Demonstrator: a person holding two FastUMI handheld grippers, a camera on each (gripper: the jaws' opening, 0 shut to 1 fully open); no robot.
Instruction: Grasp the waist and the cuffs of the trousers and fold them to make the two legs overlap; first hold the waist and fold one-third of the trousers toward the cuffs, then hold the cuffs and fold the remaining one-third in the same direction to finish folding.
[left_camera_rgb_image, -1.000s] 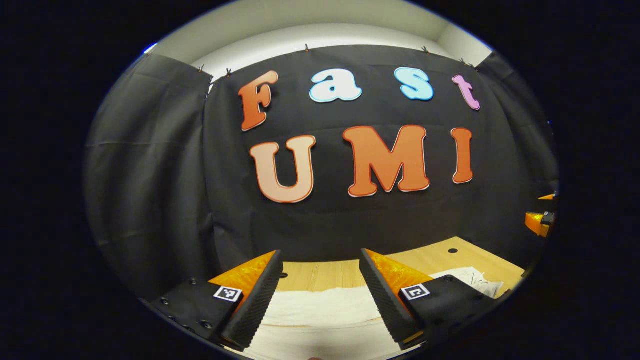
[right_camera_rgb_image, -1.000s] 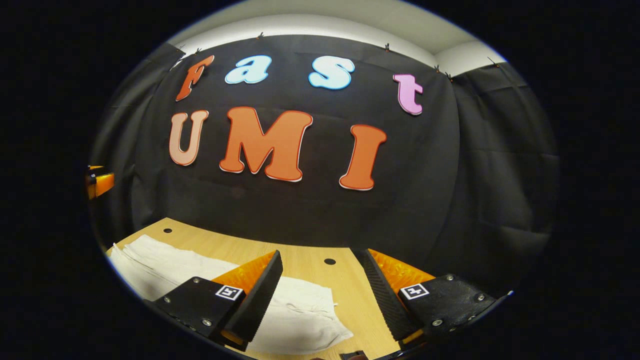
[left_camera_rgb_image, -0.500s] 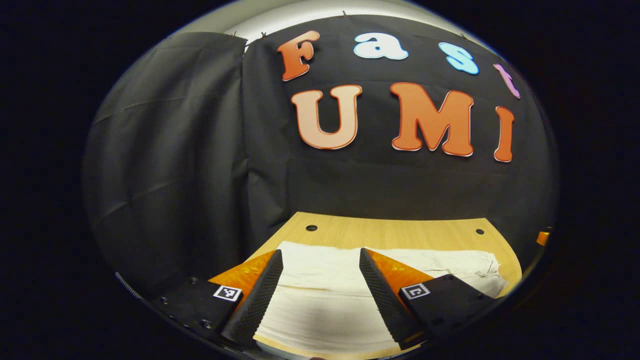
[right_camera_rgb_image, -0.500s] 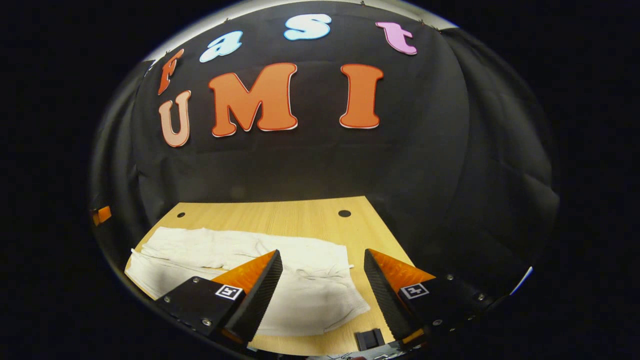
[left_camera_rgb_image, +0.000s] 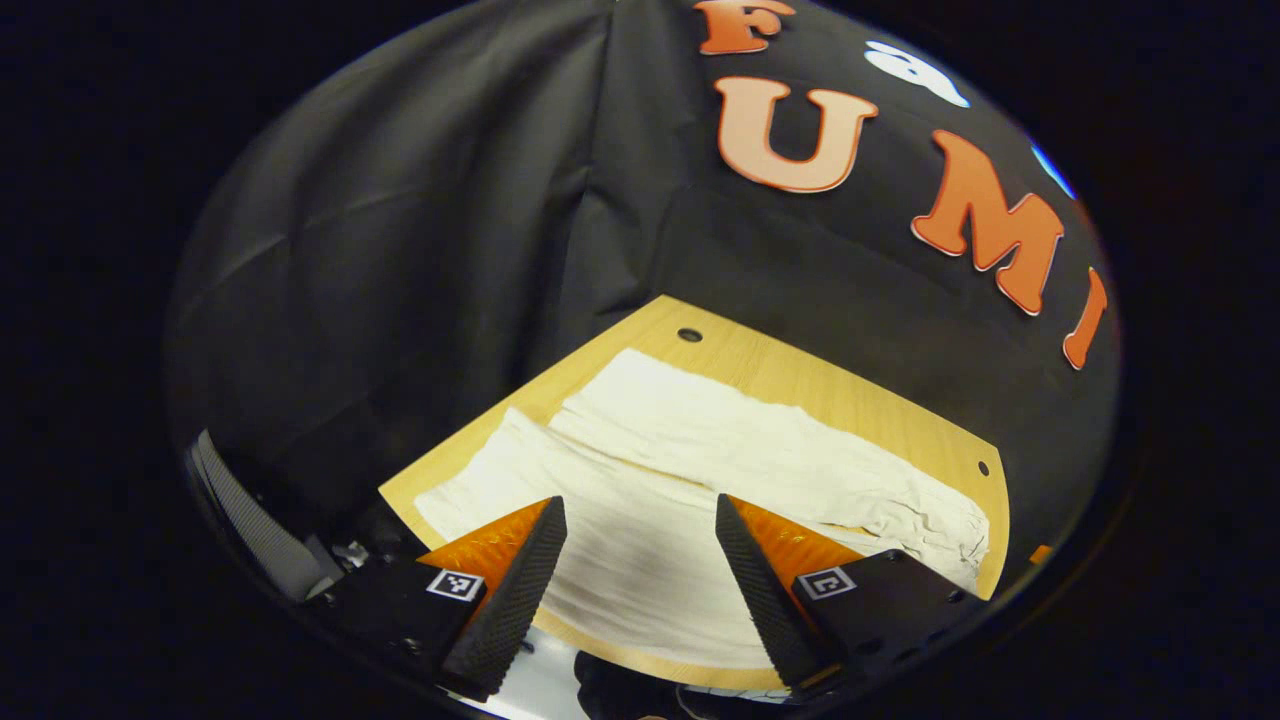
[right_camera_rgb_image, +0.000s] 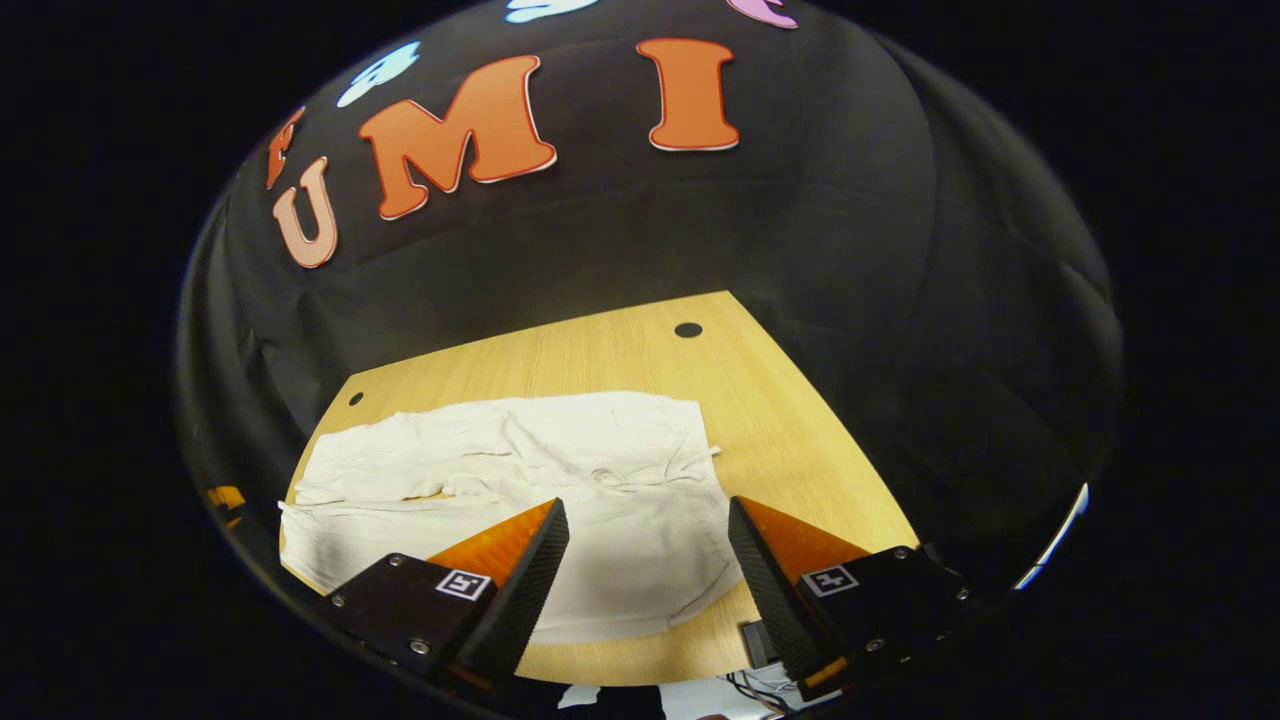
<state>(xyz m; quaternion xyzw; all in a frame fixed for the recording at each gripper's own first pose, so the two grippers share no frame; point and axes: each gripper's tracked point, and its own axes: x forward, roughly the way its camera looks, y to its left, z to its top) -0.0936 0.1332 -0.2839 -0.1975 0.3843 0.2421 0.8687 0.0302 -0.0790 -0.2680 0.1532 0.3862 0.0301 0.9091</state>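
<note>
We count one pair of white trousers (left_camera_rgb_image: 700, 470), spread flat along a wooden table (left_camera_rgb_image: 860, 400) with its two legs side by side. In the right gripper view the waist end (right_camera_rgb_image: 640, 470) lies nearest, with a drawstring at its edge. We count two grippers. The left gripper (left_camera_rgb_image: 640, 580) hovers above the leg end with its two fingers spread wide and nothing between them. The right gripper (right_camera_rgb_image: 648, 585) hovers above the waist end, its two fingers equally wide apart and holding nothing. We count two round holes (right_camera_rgb_image: 688, 329) in the table in each view.
</note>
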